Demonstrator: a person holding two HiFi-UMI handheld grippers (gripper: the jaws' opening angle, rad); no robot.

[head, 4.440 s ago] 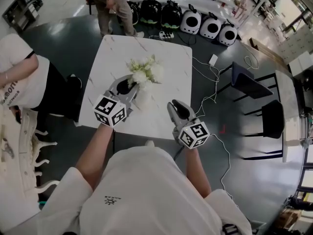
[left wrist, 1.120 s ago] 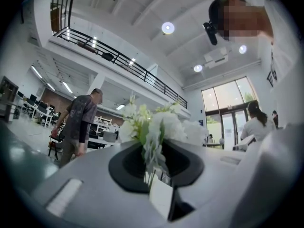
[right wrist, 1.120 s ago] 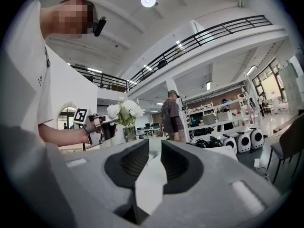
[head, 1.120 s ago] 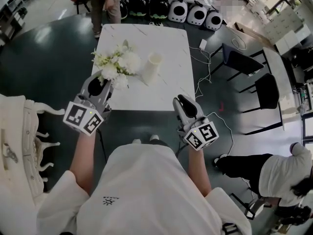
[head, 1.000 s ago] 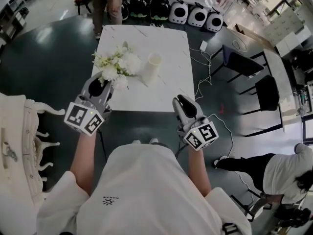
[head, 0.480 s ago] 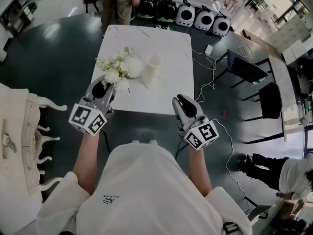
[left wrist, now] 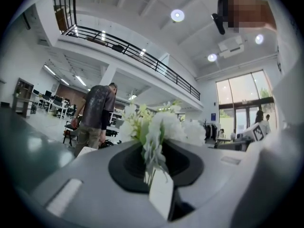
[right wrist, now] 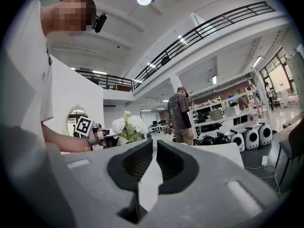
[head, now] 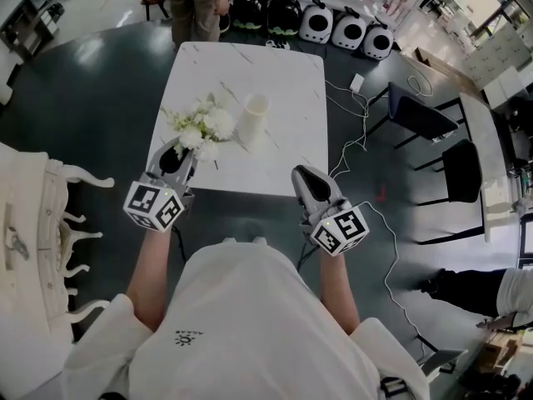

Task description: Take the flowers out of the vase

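Flowers [head: 200, 125] in the head view: holding them over the table [head: 283, 73] in the left gripper [head: 185, 150], clear of the upright, seemingly empty vase [head: 254, 113] just beside them. In the left gripper view, clamping the green stems between the jaws, white blooms rising beyond. In the right gripper view, holding the right gripper [right wrist: 153, 148] pinched together on nothing; judging removal done, only setting the bunch down possibly remaining.

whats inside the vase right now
Nothing sticks out of the vase; its mouth looks bare. The flowers are outside, beside it, with their stems clamped in the left gripper. The vase's own wall hides the bottom of its inside.
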